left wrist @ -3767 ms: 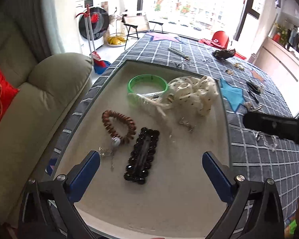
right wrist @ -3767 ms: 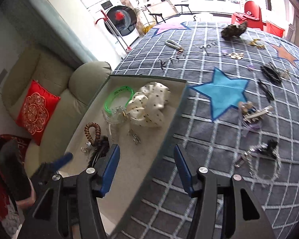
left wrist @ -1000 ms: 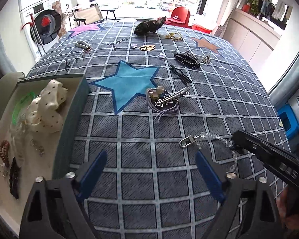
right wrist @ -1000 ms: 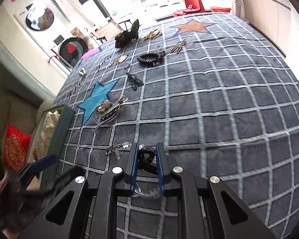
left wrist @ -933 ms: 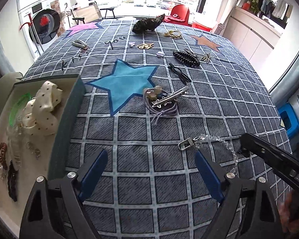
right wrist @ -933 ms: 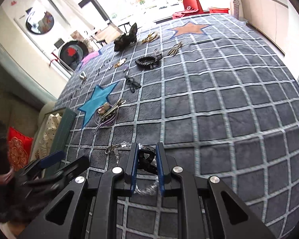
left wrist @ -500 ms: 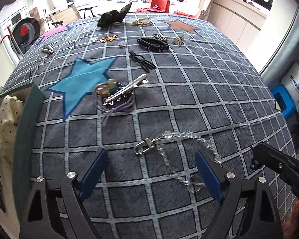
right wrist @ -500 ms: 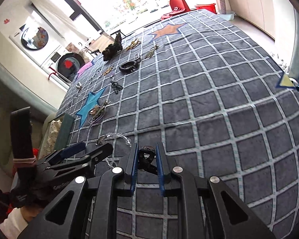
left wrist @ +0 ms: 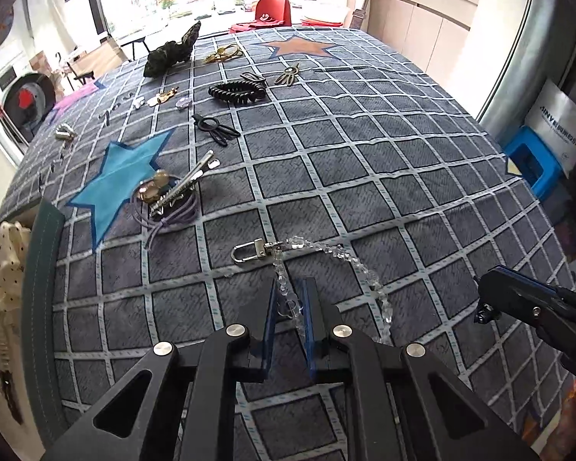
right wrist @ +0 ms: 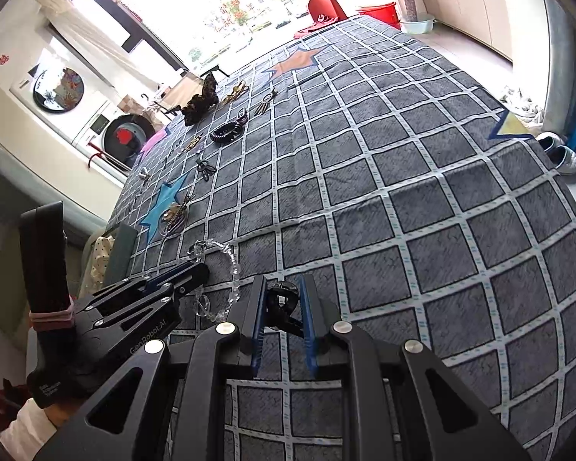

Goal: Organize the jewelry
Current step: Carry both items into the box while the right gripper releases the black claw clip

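Step in hand: pick-up of loose pieces off the checked cloth (left wrist: 364, 161) for the tray (left wrist: 42, 269); both my tools are loaded, as I judge it.
Left gripper (left wrist: 290, 303): blue fingers pressed near together, pinching the crystal bead chain (left wrist: 349, 257) at its near strand.
Bead chain position: arcs from the silver clasp (left wrist: 249, 250) at 11 o'clock of my left fingertips round to 3 o'clock; most of it looks to lie on the cloth.
Right gripper (right wrist: 282, 303): drawn in on a small black claw clip (right wrist: 282, 296), held between the pads.
Tray position: 9 o'clock in the left view, cut by the frame edge; spotted cream scrunchie (left wrist: 7, 253) inside.
Next move, my judgement: lift the chain clear so the clasp does not drag or snag, then carry both pieces towards the tray at 9 o'clock.
Left to sort: purple cord with silver clip (left wrist: 172, 198) at 11 o'clock; black coil tie (left wrist: 236, 93) farther off at 12.
Hidden or unclear: tray floor mostly out of frame; how firmly the beads are held, I cannot tell; small items at the far edge too small to name.
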Available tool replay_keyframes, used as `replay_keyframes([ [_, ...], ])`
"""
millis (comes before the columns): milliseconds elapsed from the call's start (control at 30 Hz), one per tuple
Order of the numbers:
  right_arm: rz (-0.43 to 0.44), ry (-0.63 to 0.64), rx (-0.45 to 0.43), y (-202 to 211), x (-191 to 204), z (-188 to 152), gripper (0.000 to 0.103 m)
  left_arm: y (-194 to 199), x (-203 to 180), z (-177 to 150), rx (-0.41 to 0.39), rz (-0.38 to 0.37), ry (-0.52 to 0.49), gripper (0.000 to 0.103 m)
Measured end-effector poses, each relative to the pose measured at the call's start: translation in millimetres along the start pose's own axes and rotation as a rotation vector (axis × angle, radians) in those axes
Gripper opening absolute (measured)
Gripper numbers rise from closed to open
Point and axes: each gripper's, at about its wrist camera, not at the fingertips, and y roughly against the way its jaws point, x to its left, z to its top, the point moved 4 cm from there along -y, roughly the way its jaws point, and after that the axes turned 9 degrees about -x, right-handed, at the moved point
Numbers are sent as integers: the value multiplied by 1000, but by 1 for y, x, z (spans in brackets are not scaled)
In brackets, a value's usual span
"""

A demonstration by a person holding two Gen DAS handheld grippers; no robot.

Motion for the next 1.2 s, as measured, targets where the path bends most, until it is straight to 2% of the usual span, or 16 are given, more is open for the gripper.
replay_keyframes([
  [267,-5,7,0,10,1,-8,19,39,13,-7,-65,-69,85,15],
  [533,0,40,2,14,21,-13,19,75,27,-10,-134,-89,113,15],
  [900,30,103,5,20,62,-19,19,122,60,-14,-225,-82,160,15],
  [1200,82,182,18,16,114,-21,19,161,103,-17,-301,-34,201,15],
])
